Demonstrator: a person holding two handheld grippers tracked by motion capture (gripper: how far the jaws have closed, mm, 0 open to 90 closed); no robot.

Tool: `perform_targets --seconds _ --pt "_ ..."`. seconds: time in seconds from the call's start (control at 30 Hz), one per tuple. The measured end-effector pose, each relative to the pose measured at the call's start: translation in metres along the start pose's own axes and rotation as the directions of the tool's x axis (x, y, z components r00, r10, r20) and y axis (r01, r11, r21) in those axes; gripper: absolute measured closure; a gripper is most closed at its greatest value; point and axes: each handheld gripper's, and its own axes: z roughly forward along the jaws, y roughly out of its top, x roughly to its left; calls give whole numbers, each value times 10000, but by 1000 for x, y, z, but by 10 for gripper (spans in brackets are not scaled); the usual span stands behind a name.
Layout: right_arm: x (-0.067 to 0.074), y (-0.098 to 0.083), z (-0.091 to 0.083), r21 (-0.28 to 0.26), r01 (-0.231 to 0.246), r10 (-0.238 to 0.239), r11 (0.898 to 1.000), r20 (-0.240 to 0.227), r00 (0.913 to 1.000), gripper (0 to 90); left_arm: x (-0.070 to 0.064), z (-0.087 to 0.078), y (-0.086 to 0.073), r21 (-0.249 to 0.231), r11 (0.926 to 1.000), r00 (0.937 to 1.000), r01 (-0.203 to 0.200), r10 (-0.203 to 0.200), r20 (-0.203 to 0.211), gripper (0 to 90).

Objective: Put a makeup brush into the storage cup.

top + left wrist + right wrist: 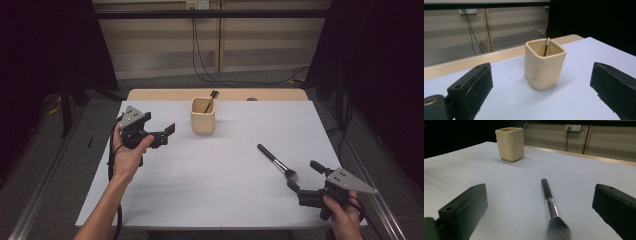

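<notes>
A black makeup brush [276, 161] is lying flat on the white table [210, 190], bristles toward the person, handle pointing away toward the cream cup [203, 115] holding another brush [210, 100]. The right gripper [303, 179] is hovering just behind the bristles, jaws wide and empty; closing across the handle would likely serve best. The left gripper [166, 135] is waiting beside the cup, wide open and empty.

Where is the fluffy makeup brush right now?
In the high view the makeup brush lies flat on the white table, right of the cream cup, its bristles just in front of the open right gripper.
</notes>
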Motion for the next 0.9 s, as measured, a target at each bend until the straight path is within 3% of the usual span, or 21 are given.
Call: perform_targets --seconds 0.1,0.33,0.5,0.67,0.77,0.9 --pt "0 0 0 -16 -57 57 10000 27 10000 0 -2 -8 -4 -179 9991 9990 -378 374 -233 39" --pt "0 0 -1 -23 -79 79 10000 27 10000 0 -2 -23 -21 24 9992 9968 -389 390 -699 31" --pt "-1 0 0 -15 -63 63 10000 51 10000 0 -6 -36 -34 -38 9990 9961 -454 450 -756 39" --pt "1 0 1 -10 -99 99 10000 30 9999 0 -9 -48 -44 -316 9991 9980 -290 272 -563 35" --pt "0 0 1 21 -20 20 10000 29 10000 0 -10 -54 -50 -449 9989 9972 -97 64 -743 34" --pt "0 0 1 13 -23 23 10000 35 10000 0 -15 -63 -55 -338 9990 9964 -295 267 -804 33"
